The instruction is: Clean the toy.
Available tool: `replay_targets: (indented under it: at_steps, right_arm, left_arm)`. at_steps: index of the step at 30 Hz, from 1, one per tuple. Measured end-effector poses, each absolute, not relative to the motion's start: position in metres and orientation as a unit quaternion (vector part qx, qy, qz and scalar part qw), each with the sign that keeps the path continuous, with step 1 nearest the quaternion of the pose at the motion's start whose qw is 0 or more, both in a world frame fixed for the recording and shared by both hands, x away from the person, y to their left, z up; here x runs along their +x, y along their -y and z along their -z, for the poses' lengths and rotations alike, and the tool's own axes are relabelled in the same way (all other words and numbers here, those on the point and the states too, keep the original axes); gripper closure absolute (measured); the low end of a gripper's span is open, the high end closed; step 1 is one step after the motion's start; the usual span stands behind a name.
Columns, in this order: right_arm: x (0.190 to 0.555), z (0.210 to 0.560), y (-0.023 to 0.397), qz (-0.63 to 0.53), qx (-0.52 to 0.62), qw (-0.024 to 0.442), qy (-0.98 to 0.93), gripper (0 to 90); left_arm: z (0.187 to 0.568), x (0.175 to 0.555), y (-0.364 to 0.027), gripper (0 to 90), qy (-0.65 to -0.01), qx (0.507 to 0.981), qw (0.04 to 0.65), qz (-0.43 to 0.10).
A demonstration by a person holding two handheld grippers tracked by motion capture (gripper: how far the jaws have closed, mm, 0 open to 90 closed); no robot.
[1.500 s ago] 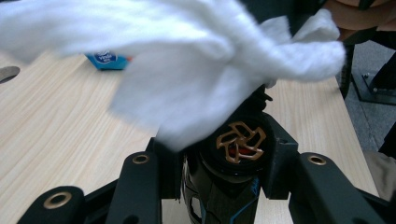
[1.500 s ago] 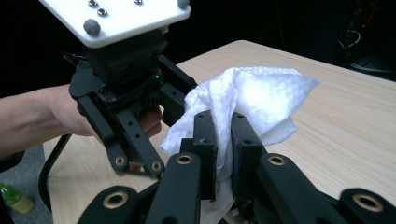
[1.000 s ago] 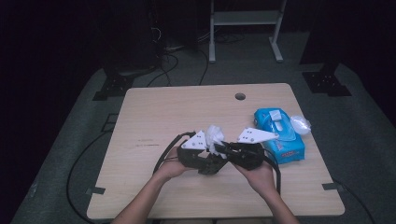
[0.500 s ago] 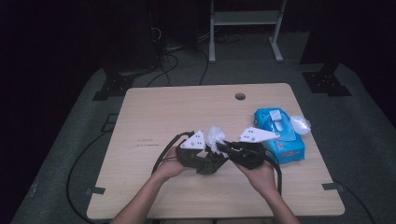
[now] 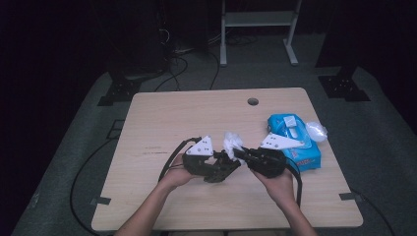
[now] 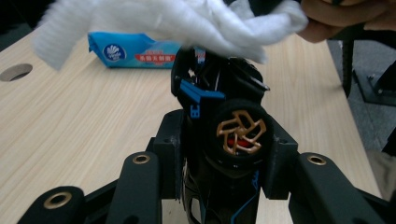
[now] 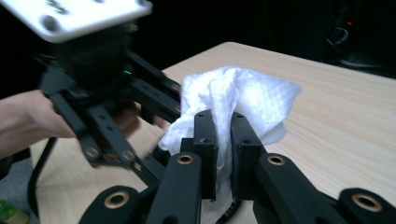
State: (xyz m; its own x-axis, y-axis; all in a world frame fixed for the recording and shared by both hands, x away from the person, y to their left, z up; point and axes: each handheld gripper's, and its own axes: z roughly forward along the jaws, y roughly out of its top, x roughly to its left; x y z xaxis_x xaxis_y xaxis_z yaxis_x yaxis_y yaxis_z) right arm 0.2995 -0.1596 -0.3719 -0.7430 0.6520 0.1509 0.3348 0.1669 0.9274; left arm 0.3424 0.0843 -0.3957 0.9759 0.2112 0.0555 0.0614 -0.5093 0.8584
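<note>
At centre frame in the high view, the right gripper [image 5: 242, 153] pinches a white wipe [image 5: 232, 141], soft, light and easily torn, best held by a bunched fold. The left gripper [image 5: 227, 164] clamps a small black toy car [image 6: 236, 135], rigid and wheeled. Compared with a second ago, hands and wipe sit practically unchanged.

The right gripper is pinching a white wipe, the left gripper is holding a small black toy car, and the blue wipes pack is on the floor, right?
Not quite. The blue wipes pack lies on the table, as the high view shows. The right gripper does pinch the white wipe, and the left gripper holds the small black toy car.
</note>
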Motion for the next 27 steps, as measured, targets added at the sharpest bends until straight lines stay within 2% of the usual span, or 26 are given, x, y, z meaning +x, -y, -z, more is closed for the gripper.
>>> replay_targets:
  at_steps: [2, 8, 20, 27]
  right_arm:
    - [0.300, 0.380, 0.167, -0.551, 0.344, 0.140, -0.747, 82.8]
    - [0.304, 0.404, 0.177, -0.555, 0.367, 0.100, -0.740, 82.7]
    - [0.305, 0.394, 0.171, -0.555, 0.354, 0.108, -0.745, 82.6]
    - [0.310, 0.397, 0.168, -0.536, 0.357, 0.110, -0.757, 82.5]
  left_arm:
    - [0.395, 0.344, -0.088, 58.4, -0.084, 0.859, 0.501, -0.069]
    - [0.399, 0.344, -0.088, 58.5, -0.082, 0.869, 0.482, -0.075]
    - [0.405, 0.350, -0.098, 58.4, -0.100, 0.874, 0.471, -0.070]
    - [0.406, 0.355, -0.087, 58.3, -0.105, 0.878, 0.463, -0.064]
